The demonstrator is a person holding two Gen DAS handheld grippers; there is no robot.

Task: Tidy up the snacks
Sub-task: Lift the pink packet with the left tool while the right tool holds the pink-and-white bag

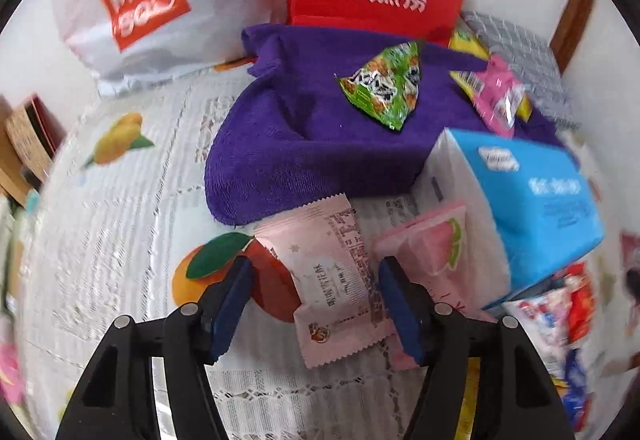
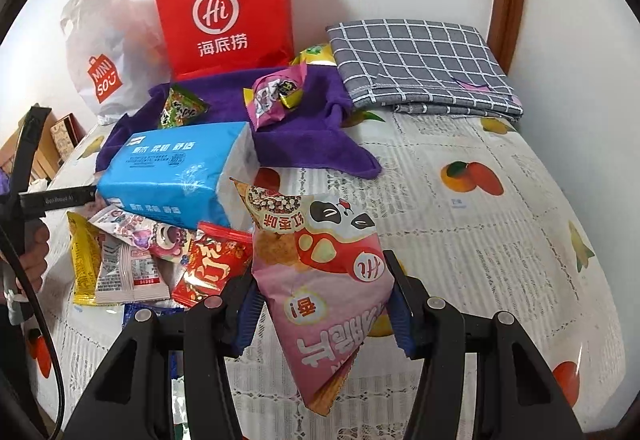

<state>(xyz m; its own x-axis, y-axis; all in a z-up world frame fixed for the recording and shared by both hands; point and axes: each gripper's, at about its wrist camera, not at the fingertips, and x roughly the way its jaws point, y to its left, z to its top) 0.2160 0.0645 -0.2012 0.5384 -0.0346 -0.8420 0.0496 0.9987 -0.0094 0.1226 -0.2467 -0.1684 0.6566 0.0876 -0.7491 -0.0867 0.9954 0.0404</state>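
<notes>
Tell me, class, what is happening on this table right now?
A person with a gripper in each hand is sorting snacks on a fruit-print tablecloth. The right gripper is shut on a pink triangular snack bag. The left gripper stands open around a pale pink flat wrapper lying on the cloth. Other packets already sit on a purple towel.
</notes>
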